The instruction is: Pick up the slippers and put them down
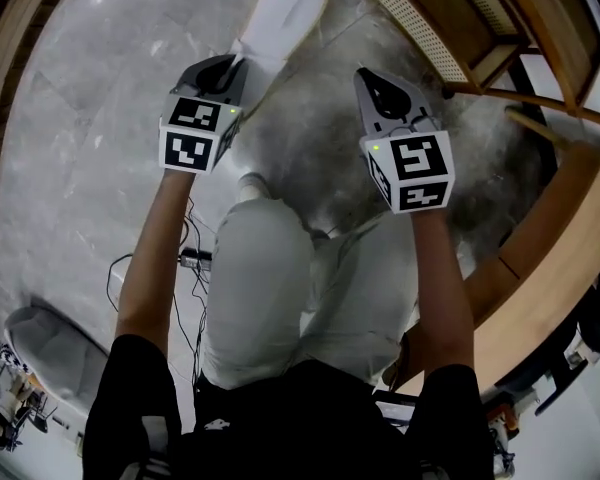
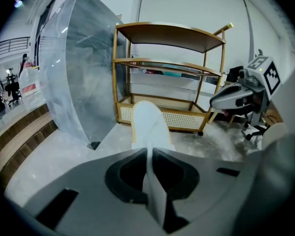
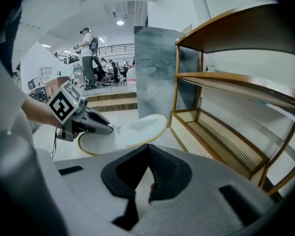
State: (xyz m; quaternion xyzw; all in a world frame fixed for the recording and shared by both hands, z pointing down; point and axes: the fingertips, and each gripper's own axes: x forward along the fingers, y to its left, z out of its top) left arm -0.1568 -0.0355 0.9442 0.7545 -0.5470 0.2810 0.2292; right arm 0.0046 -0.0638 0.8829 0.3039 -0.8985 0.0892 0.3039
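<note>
A white slipper (image 1: pixel 285 13) with a tan rim hangs above the grey marble floor (image 1: pixel 100 118). My left gripper (image 1: pixel 242 63) is shut on its near end. In the left gripper view the slipper's thin edge (image 2: pixel 150 181) runs between the closed jaws and its sole (image 2: pixel 147 124) stands up beyond them. In the right gripper view the same slipper (image 3: pixel 137 129) sticks out from the left gripper (image 3: pixel 110 128). My right gripper (image 1: pixel 365 76) is beside it on the right, with its jaws (image 3: pixel 148 146) meeting at the tips and nothing seen between them. No other slipper is in view.
A wooden shelf rack (image 2: pixel 169 73) with cane panels stands ahead and to the right (image 3: pixel 236 82). A tall grey stone-look panel (image 2: pixel 78 68) leans left of it. Cables (image 1: pixel 185 258) lie by the person's legs. Wooden steps (image 3: pixel 108 102) and people are far off.
</note>
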